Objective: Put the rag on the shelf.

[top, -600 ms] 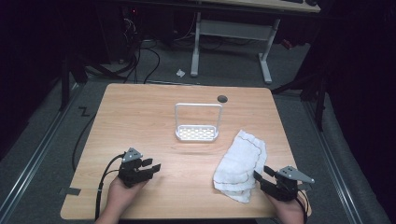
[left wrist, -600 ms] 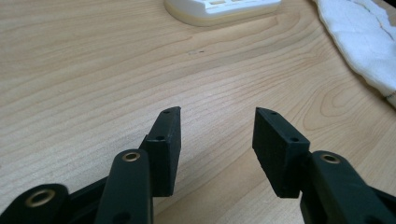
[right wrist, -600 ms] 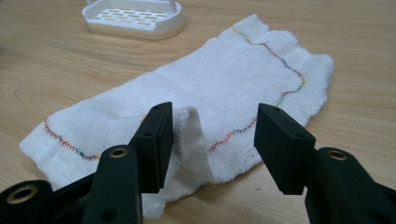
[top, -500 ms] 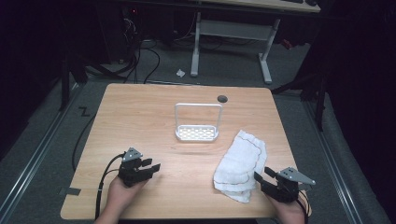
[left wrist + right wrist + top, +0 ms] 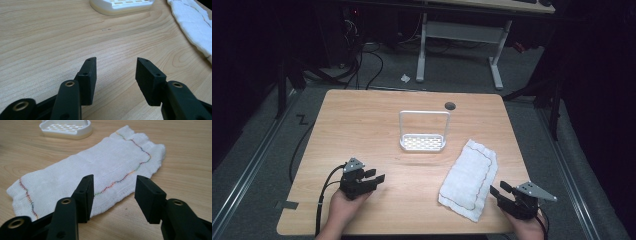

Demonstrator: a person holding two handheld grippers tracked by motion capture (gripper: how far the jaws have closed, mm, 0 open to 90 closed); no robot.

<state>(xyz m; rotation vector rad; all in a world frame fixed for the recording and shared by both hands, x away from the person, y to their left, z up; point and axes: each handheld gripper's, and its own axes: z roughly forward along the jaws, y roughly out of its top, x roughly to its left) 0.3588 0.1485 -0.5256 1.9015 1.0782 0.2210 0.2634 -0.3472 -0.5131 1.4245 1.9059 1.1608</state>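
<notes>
Left hand-held gripper (image 5: 373, 179) jaws apart, low, right hand-held gripper (image 5: 500, 191) likewise, nothing gripped

The light wooden table (image 5: 362, 115) carries a white perforated tray with an upright wire handle (image 5: 423, 142) near its middle, a white cloth with coloured stitching (image 5: 469, 177) lying flat toward the near right, and a small dark round spot (image 5: 450, 105) at the far edge.

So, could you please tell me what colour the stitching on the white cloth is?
Multicoloured stitching on the cloth; clearest in the right gripper view.
</notes>
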